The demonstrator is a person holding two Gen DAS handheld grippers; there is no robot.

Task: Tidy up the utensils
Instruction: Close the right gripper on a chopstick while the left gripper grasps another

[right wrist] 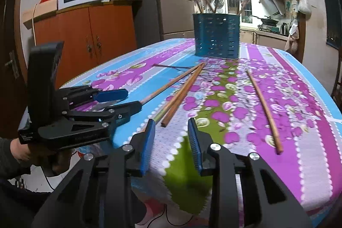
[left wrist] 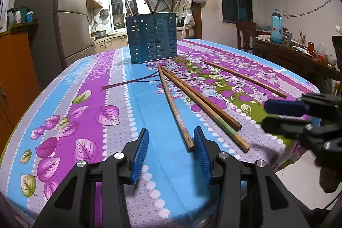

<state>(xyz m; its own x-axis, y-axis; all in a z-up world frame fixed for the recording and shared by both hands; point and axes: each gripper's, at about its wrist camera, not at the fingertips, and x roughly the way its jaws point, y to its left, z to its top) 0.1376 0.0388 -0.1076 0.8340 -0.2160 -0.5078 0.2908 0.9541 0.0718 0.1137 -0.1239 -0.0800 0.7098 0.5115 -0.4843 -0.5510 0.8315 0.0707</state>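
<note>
My left tongs [left wrist: 171, 142] are wide open, low over the near edge of the table [left wrist: 64, 99]. The thick end of one chopstick [left wrist: 174, 110] lies between the pads, right by the right pad [left wrist: 202, 155], but I can't tell if it's touching. Nothing is held.

My right tongs [right wrist: 172, 135] are wide open too, w/ nothing in them. They hang at the near edge of the table. The end of the dark stick [right wrist: 182, 93] is just in front of them, a bit left of the middle.

4 sticks lie on the flowery cloth. 3 of them fan out from one spot near the bin [left wrist: 152, 36], w/ thin tips close together at the far end. The 4th stick [right wrist: 264, 112] lies alone, off to the right.

The blue bin w/ holes stands far back on the table. A few sticks poke up out of it already.
</note>
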